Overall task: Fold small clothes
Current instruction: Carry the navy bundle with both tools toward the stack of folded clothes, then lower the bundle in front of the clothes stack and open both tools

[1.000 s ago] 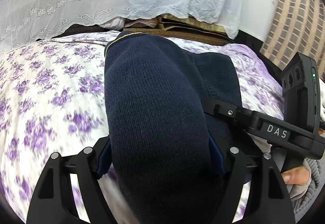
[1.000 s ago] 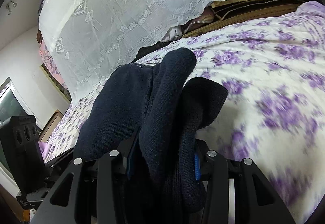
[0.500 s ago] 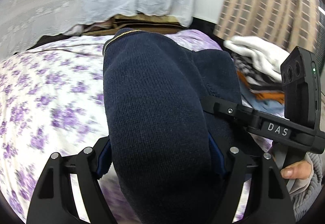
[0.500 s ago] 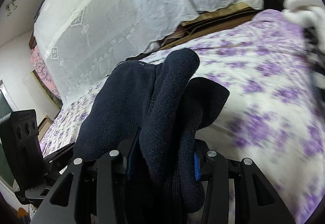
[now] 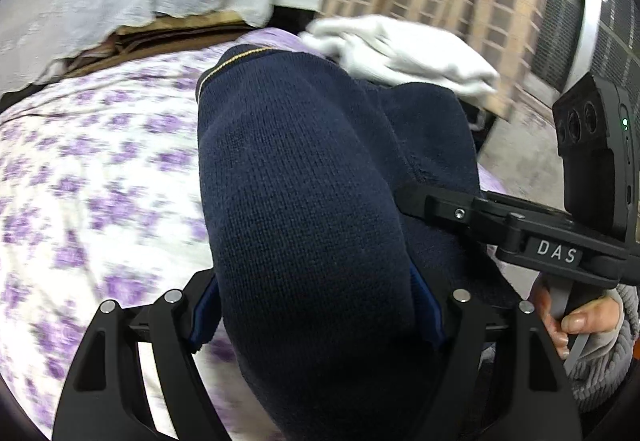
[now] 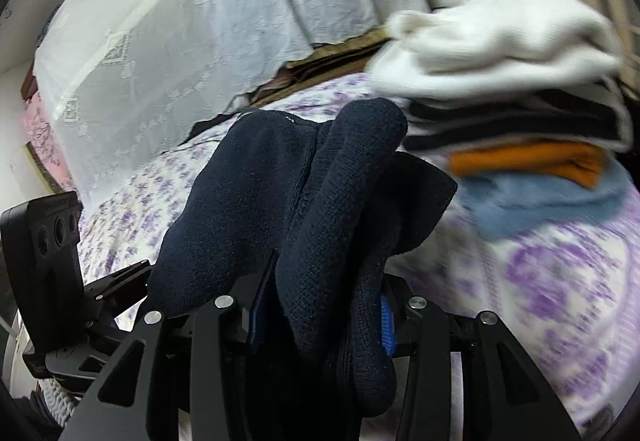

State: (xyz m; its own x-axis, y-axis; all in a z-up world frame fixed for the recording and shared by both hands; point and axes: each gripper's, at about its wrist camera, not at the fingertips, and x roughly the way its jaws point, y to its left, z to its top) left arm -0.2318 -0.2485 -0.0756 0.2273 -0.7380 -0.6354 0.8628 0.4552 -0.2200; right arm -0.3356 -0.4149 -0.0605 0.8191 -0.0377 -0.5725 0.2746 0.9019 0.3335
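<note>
While both claws point down over the bed with its purple-flowered cover, a folded navy knit garment fills the space between them. The left claw is clamped on a wide bundle of the knit, its blue pads pressed against either side of the fabric, and a thin yellow line runs along the garment's far edge. The right claw is clamped on a narrower bunch of the same navy knit, which bulges up in rounded folds above its fingers. The garment is held up off the bed, just before a stack of folded clothes: white on top, then black-and-white, orange and light blue layers. A person's hand in a grey knit sleeve grips the right claw's handle. White lace cloth hangs behind the bed.
</note>
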